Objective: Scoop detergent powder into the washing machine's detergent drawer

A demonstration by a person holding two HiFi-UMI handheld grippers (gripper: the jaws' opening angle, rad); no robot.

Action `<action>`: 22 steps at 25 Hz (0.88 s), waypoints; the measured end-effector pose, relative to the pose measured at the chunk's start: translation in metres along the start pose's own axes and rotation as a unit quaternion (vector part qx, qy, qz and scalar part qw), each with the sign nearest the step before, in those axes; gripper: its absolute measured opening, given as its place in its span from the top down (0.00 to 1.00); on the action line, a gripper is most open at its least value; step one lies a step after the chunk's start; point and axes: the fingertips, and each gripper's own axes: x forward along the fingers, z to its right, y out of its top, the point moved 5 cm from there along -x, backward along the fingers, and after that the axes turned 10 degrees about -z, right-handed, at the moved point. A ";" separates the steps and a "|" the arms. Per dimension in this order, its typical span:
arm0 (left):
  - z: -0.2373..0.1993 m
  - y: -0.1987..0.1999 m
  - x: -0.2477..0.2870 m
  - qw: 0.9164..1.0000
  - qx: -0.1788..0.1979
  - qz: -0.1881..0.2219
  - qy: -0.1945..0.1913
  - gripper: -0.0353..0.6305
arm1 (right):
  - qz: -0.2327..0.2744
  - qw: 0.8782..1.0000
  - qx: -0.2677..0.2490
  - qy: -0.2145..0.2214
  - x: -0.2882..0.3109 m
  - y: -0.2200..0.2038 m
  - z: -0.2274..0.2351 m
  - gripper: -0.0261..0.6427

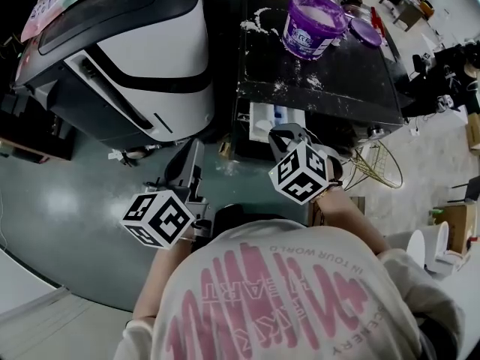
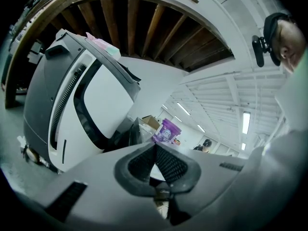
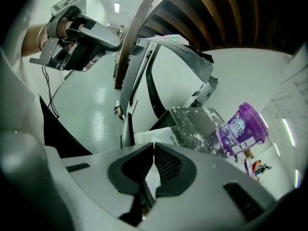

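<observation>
Left gripper [image 2: 155, 147] and right gripper [image 3: 153, 147] are both closed on nothing. The right one hovers near what looks like the open drawer [image 1: 262, 116], with the purple tub [image 1: 311, 22] farther off.

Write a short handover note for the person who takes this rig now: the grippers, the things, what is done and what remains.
Left gripper: shut, empty, held over the floor.
Right gripper: shut, empty, pointing down near the white drawer, which looks pulled out.
Purple detergent tub: open, standing on the black machine top. Its lid lies beside it. There is spilled powder on the top.
Done: the tub is opened and the drawer seems open. I cannot tell whether powder is in the drawer.
Left: no scoop is visible, so find it, then scoop powder into the drawer.
</observation>
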 end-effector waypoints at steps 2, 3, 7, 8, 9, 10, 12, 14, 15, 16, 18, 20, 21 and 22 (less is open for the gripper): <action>0.005 -0.005 -0.004 1.000 -0.003 0.000 0.004 0.95 | 0.004 1.000 -0.006 -0.002 -0.004 -0.001 0.000 0.96; 0.007 -0.007 -0.006 1.000 -0.005 0.001 0.007 0.95 | 0.006 1.000 -0.011 -0.002 -0.006 -0.001 -0.001 0.96; 0.014 -0.014 -0.018 1.000 -0.009 0.011 0.018 0.94 | 0.010 1.000 -0.027 -0.002 -0.009 -0.003 -0.008 0.96; 0.014 -0.015 -0.021 1.000 -0.009 0.014 0.022 0.95 | 0.012 0.999 -0.033 -0.005 -0.009 -0.003 -0.009 0.96; 0.015 -0.017 -0.025 0.999 -0.010 0.016 0.026 0.95 | 0.014 0.999 -0.040 -0.008 -0.009 -0.003 -0.010 0.96; 0.015 -0.019 -0.029 0.999 -0.011 0.019 0.030 0.94 | 0.015 0.999 -0.046 -0.013 -0.010 -0.002 -0.011 0.96; 0.017 -0.022 -0.036 0.999 -0.011 0.022 0.036 0.94 | 0.017 0.998 -0.060 -0.025 -0.011 0.000 -0.014 0.96; 0.018 -0.026 -0.042 0.999 -0.013 0.024 0.041 0.95 | 0.019 0.996 -0.074 -0.040 -0.014 0.001 -0.017 0.96; 0.019 -0.028 -0.045 0.999 -0.014 0.025 0.044 0.95 | 0.022 0.995 -0.081 -0.049 -0.016 0.002 -0.019 0.96; 0.019 -0.030 -0.048 0.998 -0.015 0.026 0.047 0.94 | 0.025 0.994 -0.090 -0.058 -0.018 0.003 -0.021 0.96; 0.020 -0.033 -0.053 0.998 -0.015 0.028 0.052 0.94 | 0.029 0.991 -0.106 -0.071 -0.021 0.003 -0.025 0.96; 0.024 -0.036 -0.057 0.998 -0.013 0.030 0.055 0.94 | 0.031 0.990 -0.115 -0.078 -0.023 0.001 -0.028 0.96; 0.025 -0.037 -0.059 0.998 -0.012 0.031 0.057 0.94 | 0.032 0.989 -0.117 -0.080 -0.024 0.000 -0.028 0.96; 0.027 -0.039 -0.060 0.998 -0.012 0.031 0.058 0.94 | 0.032 0.989 -0.120 -0.084 -0.025 -0.001 -0.029 0.96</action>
